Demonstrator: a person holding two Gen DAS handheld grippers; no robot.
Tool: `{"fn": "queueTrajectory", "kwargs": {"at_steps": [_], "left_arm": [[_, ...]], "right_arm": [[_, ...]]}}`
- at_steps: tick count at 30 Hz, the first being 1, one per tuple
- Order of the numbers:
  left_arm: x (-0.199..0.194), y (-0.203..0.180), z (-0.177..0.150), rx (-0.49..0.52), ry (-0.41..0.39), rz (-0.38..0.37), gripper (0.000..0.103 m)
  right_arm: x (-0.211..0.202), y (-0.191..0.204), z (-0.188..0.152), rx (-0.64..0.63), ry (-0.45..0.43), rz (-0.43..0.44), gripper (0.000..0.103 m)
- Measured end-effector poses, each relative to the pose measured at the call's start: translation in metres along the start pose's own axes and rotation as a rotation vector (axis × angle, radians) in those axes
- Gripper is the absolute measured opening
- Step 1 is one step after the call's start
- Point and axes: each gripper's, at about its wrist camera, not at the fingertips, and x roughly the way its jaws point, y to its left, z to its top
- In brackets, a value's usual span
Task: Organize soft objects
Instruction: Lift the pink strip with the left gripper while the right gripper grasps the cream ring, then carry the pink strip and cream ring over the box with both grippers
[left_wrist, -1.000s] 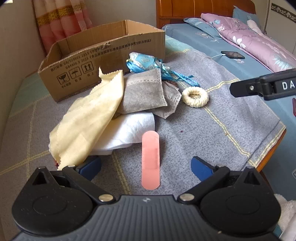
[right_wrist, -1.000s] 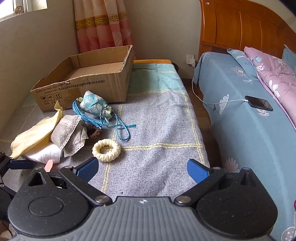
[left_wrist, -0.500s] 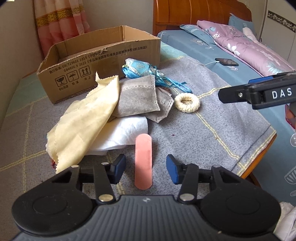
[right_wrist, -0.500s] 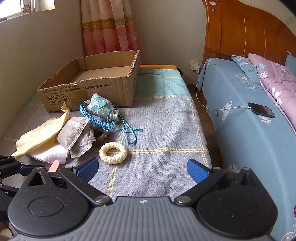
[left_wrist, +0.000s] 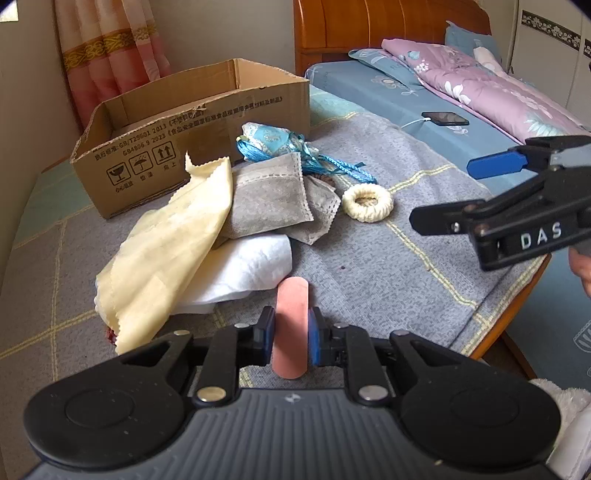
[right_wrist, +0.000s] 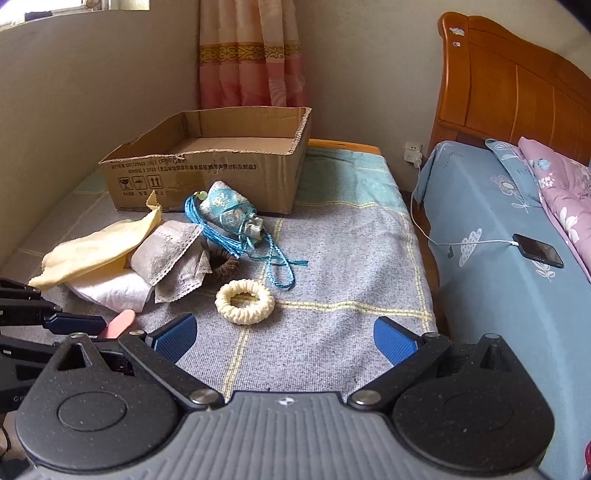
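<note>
Your left gripper (left_wrist: 291, 334) jaws clamp the pink strip (left_wrist: 291, 325) just beside the white cloth (left_wrist: 251, 264). Right gripper (right_wrist: 284, 338) jaws wide, behind the cream ring (right_wrist: 245, 301). Brown item (right_wrist: 225, 264) under the grey pouches (right_wrist: 168, 251) mostly hidden.

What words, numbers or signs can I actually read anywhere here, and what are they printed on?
"DAS": white letters on the right gripper.
"2013" and "2023", within two code lines otherwise too blurred: front of the cardboard box.
Fragile, umbrella and this-way-up symbols: box front.
Chinese lines beside and below them: too small to read.
</note>
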Motion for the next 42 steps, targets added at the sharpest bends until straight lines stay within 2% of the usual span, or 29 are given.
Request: {"fn": "queueTrajectory", "kwargs": {"at_steps": [5, 9, 13, 20, 26, 27, 31, 42], "left_arm": [[-0.004, 0.003, -0.001, -0.011, -0.006, 0.0, 0.017], [-0.005, 0.005, -0.003, -0.015, -0.004, -0.002, 0.017], [-0.004, 0.008, -0.003, -0.031, -0.004, -0.006, 0.017], [-0.004, 0.01, -0.003, -0.038, -0.003, -0.016, 0.017], [-0.005, 0.012, -0.003, -0.037, -0.002, -0.026, 0.017], [-0.005, 0.012, -0.003, -0.037, -0.004, -0.027, 0.017], [-0.009, 0.011, -0.002, -0.027, -0.012, -0.026, 0.017], [-0.03, 0.013, 0.011, -0.028, -0.051, -0.038, 0.017]], "right_arm": [[0.013, 0.011, -0.011, -0.095, -0.006, 0.023, 0.101], [0.023, 0.017, -0.012, -0.12, 0.002, 0.051, 0.087], [0.035, 0.021, -0.009, -0.137, 0.002, 0.063, 0.08], [0.054, 0.021, 0.0, -0.107, -0.006, 0.08, 0.078], [0.059, 0.019, 0.007, -0.083, -0.015, 0.053, 0.057], [0.059, 0.018, 0.007, -0.079, -0.018, 0.048, 0.051], [0.056, 0.017, 0.006, -0.076, -0.019, 0.037, 0.043], [0.023, 0.011, 0.011, -0.099, -0.06, 0.022, 0.042]]}}
